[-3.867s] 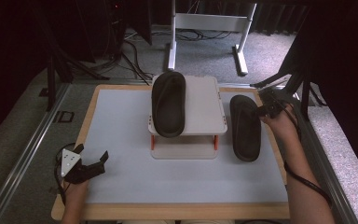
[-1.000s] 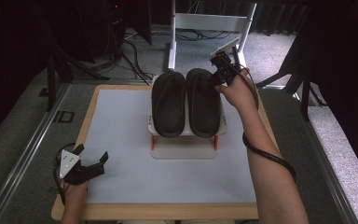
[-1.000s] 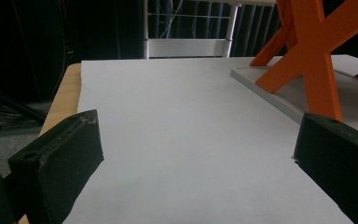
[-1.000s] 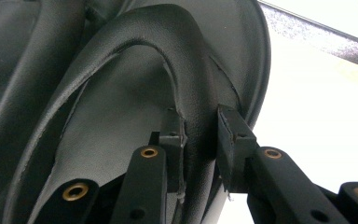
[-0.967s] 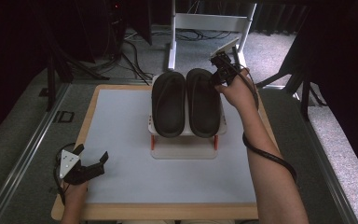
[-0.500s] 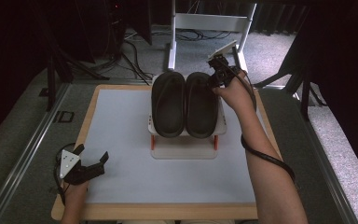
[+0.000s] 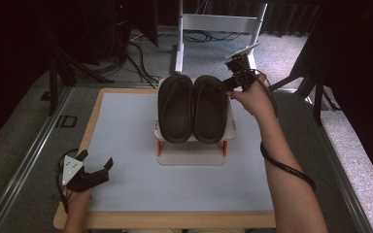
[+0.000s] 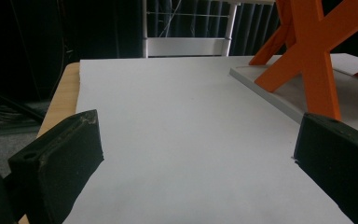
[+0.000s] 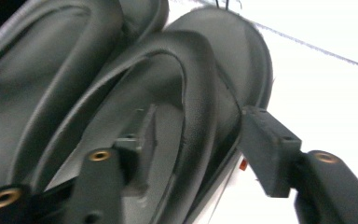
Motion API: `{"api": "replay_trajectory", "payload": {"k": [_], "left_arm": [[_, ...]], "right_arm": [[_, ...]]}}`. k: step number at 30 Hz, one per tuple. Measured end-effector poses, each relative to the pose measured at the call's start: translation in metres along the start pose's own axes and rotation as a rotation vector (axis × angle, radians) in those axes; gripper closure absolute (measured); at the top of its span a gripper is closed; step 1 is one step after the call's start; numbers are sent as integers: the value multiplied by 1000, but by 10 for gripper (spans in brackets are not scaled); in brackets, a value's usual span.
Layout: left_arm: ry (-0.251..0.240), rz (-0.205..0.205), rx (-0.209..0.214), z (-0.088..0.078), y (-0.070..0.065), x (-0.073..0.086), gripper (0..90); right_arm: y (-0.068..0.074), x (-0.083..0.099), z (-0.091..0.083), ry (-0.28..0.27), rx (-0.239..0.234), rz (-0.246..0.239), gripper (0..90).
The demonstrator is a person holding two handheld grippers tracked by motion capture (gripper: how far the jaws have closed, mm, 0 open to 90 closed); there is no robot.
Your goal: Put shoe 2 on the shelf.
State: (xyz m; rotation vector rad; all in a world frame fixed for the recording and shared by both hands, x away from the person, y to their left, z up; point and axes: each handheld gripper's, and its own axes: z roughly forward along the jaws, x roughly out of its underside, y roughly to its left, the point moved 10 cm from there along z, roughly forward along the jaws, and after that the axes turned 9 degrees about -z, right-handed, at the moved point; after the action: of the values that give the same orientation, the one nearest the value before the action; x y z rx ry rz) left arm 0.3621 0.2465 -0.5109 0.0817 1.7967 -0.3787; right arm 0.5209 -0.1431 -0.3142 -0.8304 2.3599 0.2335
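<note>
From the high view, a bench (image 7: pixel 126 194) with a pale wooden rim carries a light sheet that covers nearly all of its top. Toward the far edge, about midway across, stands a small white rack (image 7: pixel 192 155) on orange legs. Two black sandals lie on its upper shelf side by side, touching along their length: the left sandal (image 7: pixel 175 108) and the right sandal (image 7: pixel 210 108), both pointing from the near edge to the far edge. The right gripper (image 7: pixel 229 83) sits at the far right corner of the rack, against the far end of the right sandal, with the person's right hand (image 7: pixel 250 97) behind it. The left gripper (image 7: pixel 95 162) rests near the bench's near left corner, well apart from the rack, its jaws spread and holding nothing.

In the left gripper view, the two black jaws stand wide apart over the bare sheet, with the rack's orange crossed legs (image 8: pixel 307 51) and white base ahead at the right. A white metal frame (image 8: pixel 186 44) stands on the floor beyond the far edge.

In the right gripper view, one jaw reaches inside the strap of the right sandal (image 9: pixel 177 93) and the other lies outside its edge; the jaws are parted and a gap shows beside the outer pad, so there is no squeeze on the sandal. The left sandal (image 9: pixel 51 56) lies alongside. No brand, label or writing can be read anywhere.
</note>
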Motion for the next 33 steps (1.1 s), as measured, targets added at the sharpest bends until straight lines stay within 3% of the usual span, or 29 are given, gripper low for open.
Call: {"api": "replay_trajectory", "payload": {"k": [3,4,8,13,18,20,26,33], "left_arm": [[2,0,-1,0,0,0,8],[2,0,-1,0,0,0,8],[4,-1,-1,0,0,0,9],[3,-3,0,0,0,0,9],[4,-1,1,0,0,0,9],[5,-2,1,1,0,0,8],[5,0,2,0,0,0,9],[7,-2,4,1,0,0,9]], "right_arm": [[0,0,-3,-18,1,-4,403],[-3,2,-10,-42,7,-16,320],[-5,13,-16,-23,-9,-22,276],[-14,23,-27,-83,-2,-19,198],[-22,39,-36,-123,-3,-52,187],[-26,46,-39,-136,18,-61,187],[-36,64,-45,-167,27,-53,186],[-53,93,-39,-176,50,-22,184]]}}
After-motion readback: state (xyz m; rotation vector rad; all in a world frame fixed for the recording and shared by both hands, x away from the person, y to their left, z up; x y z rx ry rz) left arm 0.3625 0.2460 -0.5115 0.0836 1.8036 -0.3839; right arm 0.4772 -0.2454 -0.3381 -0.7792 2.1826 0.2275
